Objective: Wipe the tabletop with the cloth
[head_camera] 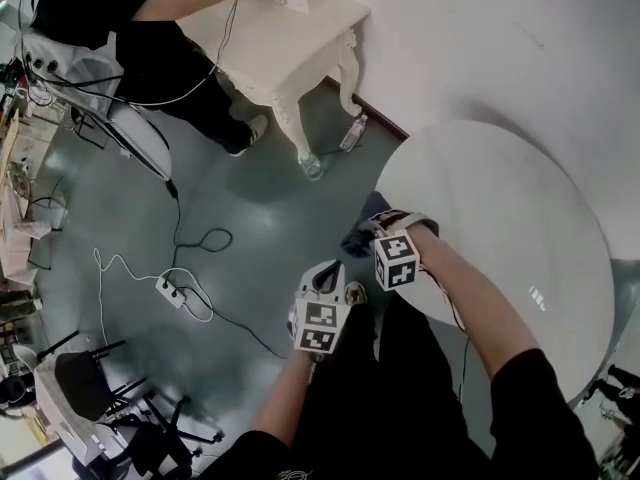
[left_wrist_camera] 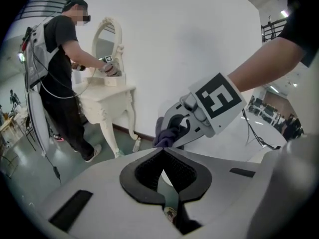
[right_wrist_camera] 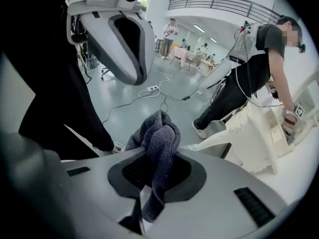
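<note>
The right gripper (right_wrist_camera: pixel 158 158) pinched a bunched dark cloth (right_wrist_camera: pixel 159 133) tight between its jaws, holding it at the near rim of the round white table (head_camera: pixel 500 228). The left gripper (left_wrist_camera: pixel 162 156) hung just beside it over the green floor (head_camera: pixel 230 198), jaw tips pressed together on nothing (a second person (head_camera: pixel 110 8) stood at a dresser (head_camera: pixel 300 28) well apart).

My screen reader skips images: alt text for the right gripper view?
The right gripper is shut on a bunched dark grey cloth. Behind, the left gripper hangs upper left; a person leans over a white dressing table at right.
</note>
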`<state>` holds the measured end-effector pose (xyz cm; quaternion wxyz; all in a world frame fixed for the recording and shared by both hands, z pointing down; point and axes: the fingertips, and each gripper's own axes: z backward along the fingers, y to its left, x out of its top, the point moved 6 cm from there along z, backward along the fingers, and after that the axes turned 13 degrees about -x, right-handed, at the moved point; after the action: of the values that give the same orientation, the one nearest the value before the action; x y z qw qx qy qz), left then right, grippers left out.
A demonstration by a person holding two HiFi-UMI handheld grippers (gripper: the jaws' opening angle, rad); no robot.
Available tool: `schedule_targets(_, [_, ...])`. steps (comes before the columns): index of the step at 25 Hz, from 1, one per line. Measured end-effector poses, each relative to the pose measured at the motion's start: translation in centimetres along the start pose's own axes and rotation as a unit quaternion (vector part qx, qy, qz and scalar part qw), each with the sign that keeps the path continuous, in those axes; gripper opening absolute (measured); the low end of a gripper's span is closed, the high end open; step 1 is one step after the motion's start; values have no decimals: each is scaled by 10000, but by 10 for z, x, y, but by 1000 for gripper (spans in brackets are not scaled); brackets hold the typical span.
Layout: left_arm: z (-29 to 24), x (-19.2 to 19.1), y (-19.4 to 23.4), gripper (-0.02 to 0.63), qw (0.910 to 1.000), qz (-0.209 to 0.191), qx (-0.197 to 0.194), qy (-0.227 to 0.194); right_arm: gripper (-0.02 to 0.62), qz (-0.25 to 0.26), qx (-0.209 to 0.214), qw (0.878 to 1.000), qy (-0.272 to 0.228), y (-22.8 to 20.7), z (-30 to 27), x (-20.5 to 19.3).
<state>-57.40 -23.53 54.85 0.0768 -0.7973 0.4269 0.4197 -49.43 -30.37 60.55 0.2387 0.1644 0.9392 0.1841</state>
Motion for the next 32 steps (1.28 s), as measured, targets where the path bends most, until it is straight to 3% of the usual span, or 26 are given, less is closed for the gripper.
schedule_targets(5, [-22, 2, -7, 8, 9993, -224, -288, 111, 44, -129, 32, 9999, 13, 9, 5, 0])
schedule_targets(15, [-19, -19, -9, 8, 9991, -70, -131, 389, 44, 0, 58, 9998, -206, 66, 27, 7])
schedule_targets(20, [-31, -37, -39, 8, 9979, -30, -271, 591, 44, -101, 103, 9994, -325, 107, 48, 6])
schedule_targets(32, [-38, -56, -109, 8, 9968, 42, -516, 613, 44, 601, -144, 9981, 27, 193, 86, -11])
